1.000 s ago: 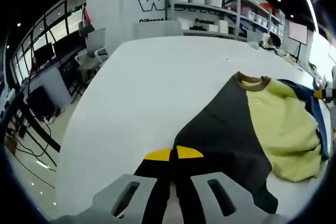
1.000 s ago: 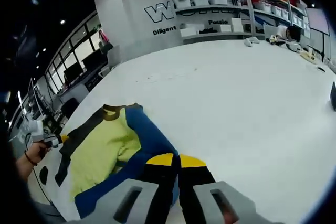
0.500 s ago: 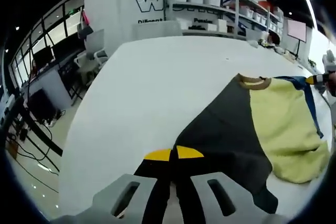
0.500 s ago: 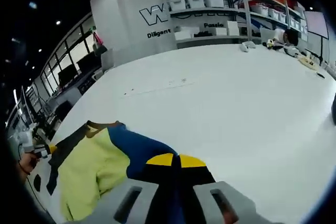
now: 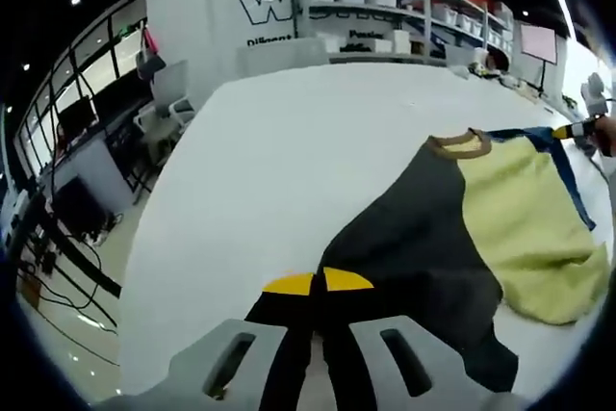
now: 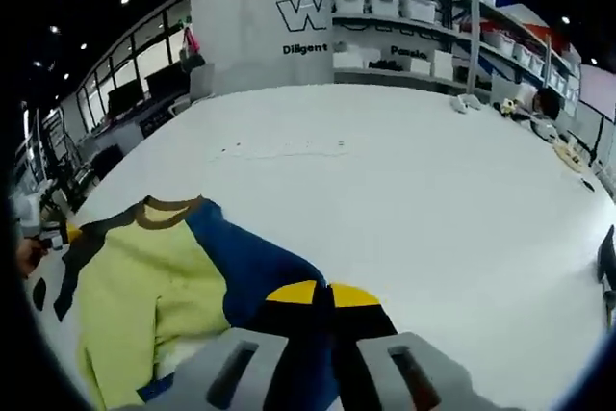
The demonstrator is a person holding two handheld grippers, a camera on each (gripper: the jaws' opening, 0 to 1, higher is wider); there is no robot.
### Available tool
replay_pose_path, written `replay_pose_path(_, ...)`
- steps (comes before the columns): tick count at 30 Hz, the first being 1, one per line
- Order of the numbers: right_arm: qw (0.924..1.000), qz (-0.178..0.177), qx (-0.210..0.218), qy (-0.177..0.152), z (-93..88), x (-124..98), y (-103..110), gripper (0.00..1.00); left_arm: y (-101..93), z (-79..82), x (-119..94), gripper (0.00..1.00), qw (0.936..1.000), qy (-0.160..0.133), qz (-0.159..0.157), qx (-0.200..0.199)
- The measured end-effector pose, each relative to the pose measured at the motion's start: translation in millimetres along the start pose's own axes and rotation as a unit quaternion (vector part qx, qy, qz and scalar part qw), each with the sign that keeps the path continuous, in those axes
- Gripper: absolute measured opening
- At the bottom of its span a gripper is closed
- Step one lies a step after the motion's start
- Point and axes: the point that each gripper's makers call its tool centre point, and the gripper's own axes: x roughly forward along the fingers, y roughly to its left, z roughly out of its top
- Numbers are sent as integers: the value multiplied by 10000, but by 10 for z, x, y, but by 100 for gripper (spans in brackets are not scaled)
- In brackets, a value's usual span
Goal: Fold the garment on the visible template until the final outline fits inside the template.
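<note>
the garment (image 5: 462,228) lay on the white counter (image 5: 279,151), and over the last second it had been drawn out wider: in the left gripper view the yellow panel, bunched a second ago with blue folds heaped at its far side, now lay flatter, with the blue reduced to a thin edge running from the tan collar (image 5: 459,143). the left tongs (image 5: 318,283) were clamped together on the dark sleeve, which ran straight out from between the yellow tips. in the right gripper view the right tongs (image 6: 321,294) were likewise closed on the blue sleeve (image 6: 252,271), and the shirt now sat nearer the middle of that view, collar up, dark side to the left. judging from this, the two sleeves had been pulled apart to spread the shirt flat, so folding had not yet begun. no template outline could be made out on the counter. shelves (image 6: 414,31) stood behind.
</note>
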Motion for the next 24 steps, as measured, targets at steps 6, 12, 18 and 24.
replay_pose_path(6,9998,39,-90,-160,101,-126,66,27,-79,247,-117,8,9990,-424,-125,28)
replay_pose_path(12,9988,430,-18,-250,179,-258,318,29,-388,359,-271,10,9963,-580,-550,308)
replay_pose_path(18,9960,747,-228,-436,278,-403,566,31,-544,433,-376,10,9937,-714,-764,415)
replay_pose_path(24,9942,911,-356,-451,253,-490,747,32,-684,438,-472,8,9911,-786,-1026,324)
